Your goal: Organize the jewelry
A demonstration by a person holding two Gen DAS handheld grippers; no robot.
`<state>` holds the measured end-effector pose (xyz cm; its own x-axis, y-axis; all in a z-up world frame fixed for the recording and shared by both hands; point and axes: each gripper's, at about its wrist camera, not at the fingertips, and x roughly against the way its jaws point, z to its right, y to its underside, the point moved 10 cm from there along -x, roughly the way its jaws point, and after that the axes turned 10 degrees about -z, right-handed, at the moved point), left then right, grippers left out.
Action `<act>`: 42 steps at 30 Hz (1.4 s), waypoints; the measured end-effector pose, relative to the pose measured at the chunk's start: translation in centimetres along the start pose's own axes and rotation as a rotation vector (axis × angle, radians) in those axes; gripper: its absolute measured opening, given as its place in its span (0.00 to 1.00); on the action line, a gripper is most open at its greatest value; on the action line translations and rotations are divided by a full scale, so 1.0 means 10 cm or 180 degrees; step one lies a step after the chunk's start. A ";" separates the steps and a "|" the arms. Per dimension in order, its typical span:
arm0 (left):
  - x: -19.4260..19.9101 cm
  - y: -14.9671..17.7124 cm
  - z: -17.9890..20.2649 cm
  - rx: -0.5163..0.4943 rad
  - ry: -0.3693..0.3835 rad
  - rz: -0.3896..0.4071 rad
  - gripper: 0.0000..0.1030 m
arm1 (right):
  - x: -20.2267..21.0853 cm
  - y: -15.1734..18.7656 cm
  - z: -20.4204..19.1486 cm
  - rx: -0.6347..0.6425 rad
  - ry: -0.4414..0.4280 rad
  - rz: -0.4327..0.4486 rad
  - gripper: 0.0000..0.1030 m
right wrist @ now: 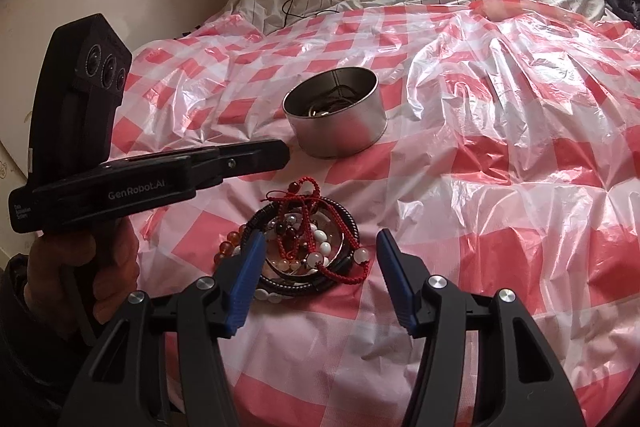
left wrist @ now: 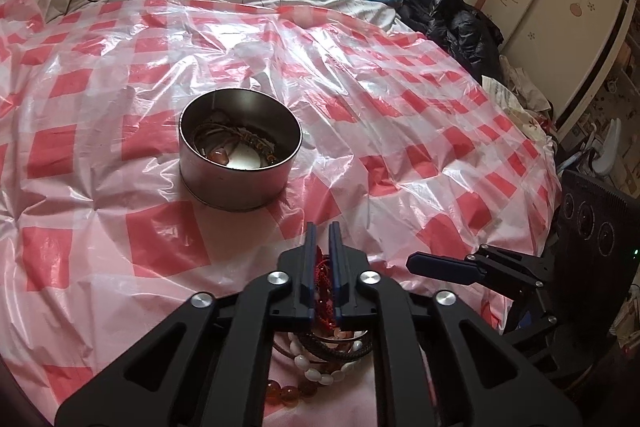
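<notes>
Left gripper [left wrist: 323,227] jaws narrow, whether pinching red cord bracelet [left wrist: 325,283]: can't tell. Right gripper [right wrist: 320,241] jaws wide, empty, over jewelry pile [right wrist: 304,247]. Metal tin [right wrist: 336,115] beyond pile, some jewelry inside. Checkered plastic sheet [right wrist: 500,155] bare on right, bed edge further.

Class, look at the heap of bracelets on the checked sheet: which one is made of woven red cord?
The red cord bracelet draped on top of the heap; the others are bead strings or dark bands.

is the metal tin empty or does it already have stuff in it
Not empty. The open round tin stands upright on the checked plastic sheet with bracelets lying on its bottom.
</notes>
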<state>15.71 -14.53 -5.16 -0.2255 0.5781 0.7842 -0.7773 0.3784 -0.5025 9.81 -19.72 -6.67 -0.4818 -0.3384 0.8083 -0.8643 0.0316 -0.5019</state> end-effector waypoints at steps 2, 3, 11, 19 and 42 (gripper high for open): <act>-0.03 0.01 0.00 0.0015 -0.0047 -0.0015 0.39 | -0.01 0.01 0.02 0.0009 0.0004 -0.0025 0.54; -0.05 0.01 0.00 0.0022 -0.0067 -0.0011 0.46 | -0.02 0.02 0.01 0.0026 0.0015 -0.0045 0.54; -0.27 0.08 0.00 -0.0027 -0.0164 -0.0258 0.08 | -0.14 0.07 0.06 -0.0005 0.0076 -0.0220 0.54; -0.08 -0.03 -0.07 0.0114 -0.0082 -0.0030 0.06 | -0.19 0.11 0.09 -0.0014 0.0052 -0.0275 0.28; 0.08 -0.12 -0.13 0.0180 -0.0105 0.0166 0.06 | 0.07 -0.11 0.33 -0.0821 -0.0843 0.0167 0.08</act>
<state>17.24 -13.56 -4.36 -0.2849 0.5715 0.7696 -0.7958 0.3066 -0.5223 10.89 -23.12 -6.55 -0.5016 -0.5606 0.6589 -0.8636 0.2800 -0.4193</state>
